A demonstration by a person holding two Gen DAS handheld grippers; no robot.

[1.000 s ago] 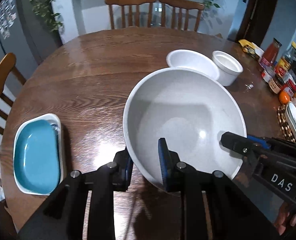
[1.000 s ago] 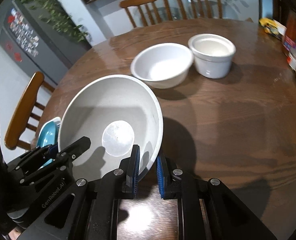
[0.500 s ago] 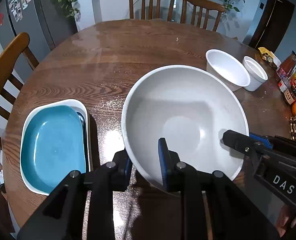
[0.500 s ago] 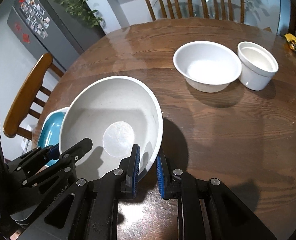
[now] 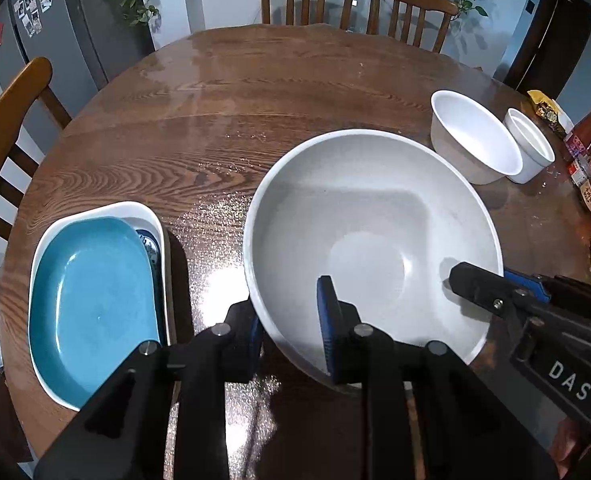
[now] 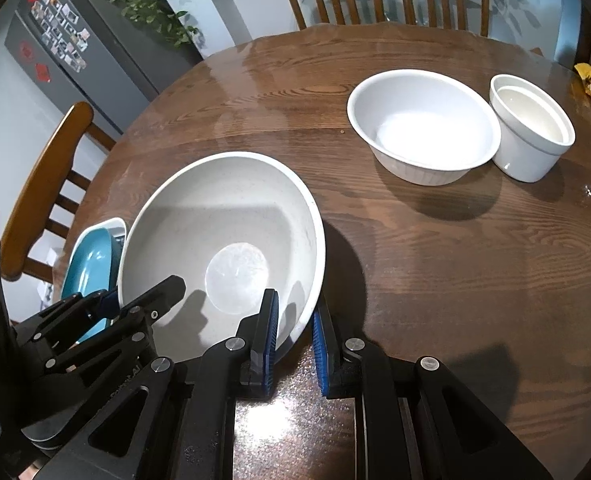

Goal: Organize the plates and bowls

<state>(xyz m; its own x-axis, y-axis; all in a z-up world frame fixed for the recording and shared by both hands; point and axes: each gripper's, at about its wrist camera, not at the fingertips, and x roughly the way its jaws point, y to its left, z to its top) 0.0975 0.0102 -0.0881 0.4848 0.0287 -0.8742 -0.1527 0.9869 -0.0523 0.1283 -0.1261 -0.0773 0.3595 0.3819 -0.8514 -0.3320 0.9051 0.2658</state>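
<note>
Large round speckled off-white bowl (image 5: 371,236): held above the round dark wooden table (image 5: 231,120), mouth facing up and tipped slightly, round in plan with no long axis. In the left wrist view it filled the centre and lower right of the frame.

Left gripper (image 5: 289,330): at the bowl's near-left rim, wall between the blue-padded fingers (image 5: 325,320), one inside and one outside; its jaws had just eased apart slightly, yet the rim sat clasped between them.

Right gripper (image 6: 293,338): clamped on the bowl's near-right rim, one pad inside, one outside, lower centre of its frame.

Stack of oblong plates, teal plate (image 5: 91,300) nested in a white one (image 5: 99,210): lower left, on the table just beside the bowl.

White ribbed ceramic bowl (image 6: 421,124) and white ramekin (image 6: 531,128): upper right, touching each other, well apart from the held bowl.
</note>
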